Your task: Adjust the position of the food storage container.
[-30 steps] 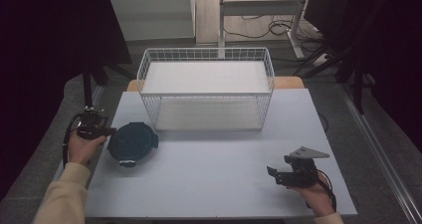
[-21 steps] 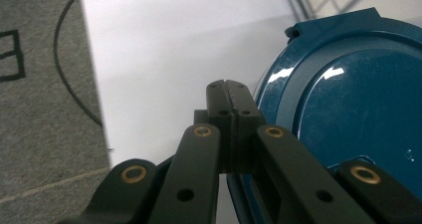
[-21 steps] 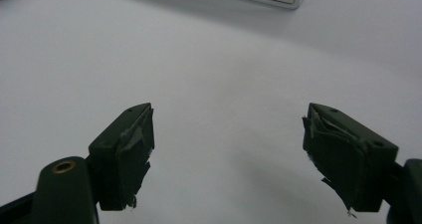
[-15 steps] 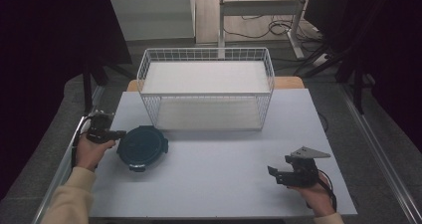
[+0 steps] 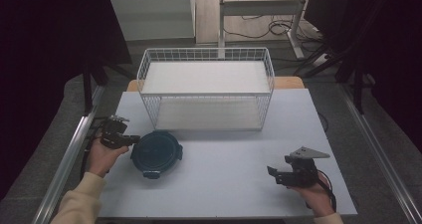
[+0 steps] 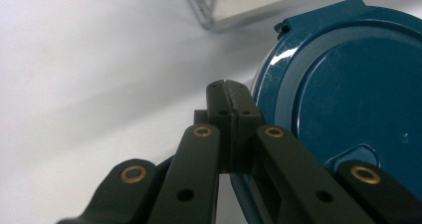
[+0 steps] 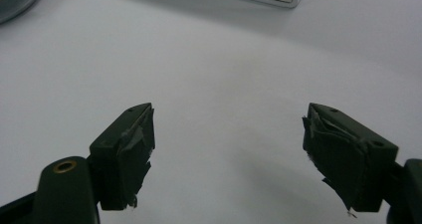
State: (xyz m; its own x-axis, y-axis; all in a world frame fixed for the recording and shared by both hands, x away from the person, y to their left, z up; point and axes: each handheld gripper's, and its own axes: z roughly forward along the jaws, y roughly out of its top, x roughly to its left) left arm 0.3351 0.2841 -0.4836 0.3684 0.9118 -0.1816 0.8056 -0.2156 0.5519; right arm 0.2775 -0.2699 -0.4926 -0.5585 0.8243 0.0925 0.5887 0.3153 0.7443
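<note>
A round dark-blue lidded container [image 5: 156, 153] lies flat on the white table [image 5: 224, 194] at the front left. My left gripper [image 5: 130, 140] is shut and rests against the container's left rim. In the left gripper view the two jaws [image 6: 229, 92] press together with nothing between them, and the blue lid [image 6: 358, 99] sits just to their right. My right gripper [image 5: 271, 173] is held low at the front right, far from the container. Its jaws stand wide open [image 7: 229, 134] over bare table.
A white wire basket [image 5: 206, 92] with a pale floor stands at the back middle of the table; its corner [image 6: 204, 5] shows beyond the left jaws. Metal rails [image 5: 64, 164] run along both table sides. A bare stretch of table lies between the two grippers.
My left gripper has moved to the right and the blue container has slid right with it, now lying flatter. The right gripper has stayed put.
</note>
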